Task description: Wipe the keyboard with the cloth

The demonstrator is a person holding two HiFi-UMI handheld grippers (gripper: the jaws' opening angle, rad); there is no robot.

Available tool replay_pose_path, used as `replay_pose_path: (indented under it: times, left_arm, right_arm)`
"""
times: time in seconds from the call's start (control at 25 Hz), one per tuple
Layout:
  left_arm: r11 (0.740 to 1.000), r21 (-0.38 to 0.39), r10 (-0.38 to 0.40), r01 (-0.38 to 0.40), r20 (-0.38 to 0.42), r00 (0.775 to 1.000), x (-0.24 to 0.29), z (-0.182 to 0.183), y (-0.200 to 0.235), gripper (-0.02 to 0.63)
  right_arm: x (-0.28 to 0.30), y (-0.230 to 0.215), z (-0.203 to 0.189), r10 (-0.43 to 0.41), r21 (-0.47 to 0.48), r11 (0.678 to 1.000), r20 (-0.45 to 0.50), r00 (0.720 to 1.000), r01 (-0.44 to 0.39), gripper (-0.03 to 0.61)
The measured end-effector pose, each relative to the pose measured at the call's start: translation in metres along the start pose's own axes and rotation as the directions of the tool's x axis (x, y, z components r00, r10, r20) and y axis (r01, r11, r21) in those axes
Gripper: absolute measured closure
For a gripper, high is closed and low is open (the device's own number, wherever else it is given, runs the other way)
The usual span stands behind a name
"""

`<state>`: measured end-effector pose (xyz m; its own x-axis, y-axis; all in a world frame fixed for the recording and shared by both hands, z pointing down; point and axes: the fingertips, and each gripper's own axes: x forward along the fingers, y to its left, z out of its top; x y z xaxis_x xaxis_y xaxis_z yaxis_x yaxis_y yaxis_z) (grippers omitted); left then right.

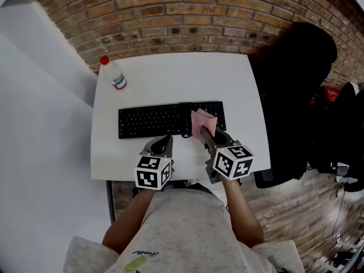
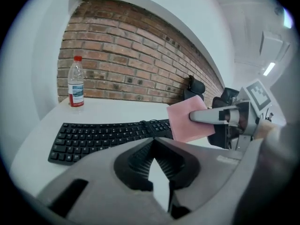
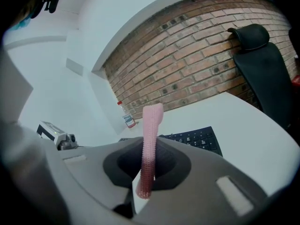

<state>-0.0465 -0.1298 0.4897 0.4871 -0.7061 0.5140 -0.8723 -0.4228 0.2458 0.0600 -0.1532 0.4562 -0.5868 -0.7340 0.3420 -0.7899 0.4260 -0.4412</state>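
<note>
A black keyboard [image 1: 153, 120] lies across the middle of the white table [image 1: 170, 73]. My right gripper [image 1: 205, 132] is shut on a pink cloth [image 1: 203, 121], which it holds just above the keyboard's right end. In the right gripper view the cloth [image 3: 151, 125] stands edge-on between the jaws of the right gripper [image 3: 149, 144], with the keyboard [image 3: 194, 138] beyond. My left gripper [image 1: 165, 141] hovers at the keyboard's near edge, shut on nothing. From the left gripper [image 2: 153, 144], the cloth [image 2: 187, 120] shows as a flat square over the keyboard [image 2: 103, 135].
A clear water bottle with a red cap [image 1: 114, 74] stands at the table's far left corner. A black office chair [image 1: 290, 95] is pushed against the table's right side. A brick wall runs behind the table. A white wall is at the left.
</note>
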Motion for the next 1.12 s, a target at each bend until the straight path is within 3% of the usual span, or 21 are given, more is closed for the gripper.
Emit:
replay_pose_path:
  times: [0.56, 1.12]
  left_arm:
    - [1.0, -0.019, -0.004, 0.006, 0.101, 0.995, -0.078, 0.003, 0.045, 0.618]
    - [0.996, 0.037, -0.08, 0.077, 0.083, 0.993, -0.108, -0.02, 0.04, 0.618]
  right_arm:
    - [-0.01, 0.089, -0.016, -0.021, -0.163, 0.986, 0.054, 0.998, 0.03, 0.558]
    - [-0.031, 0.122, -0.023, -0.084, -0.21, 0.972, 0.092, 0.992, 0.102, 0.558]
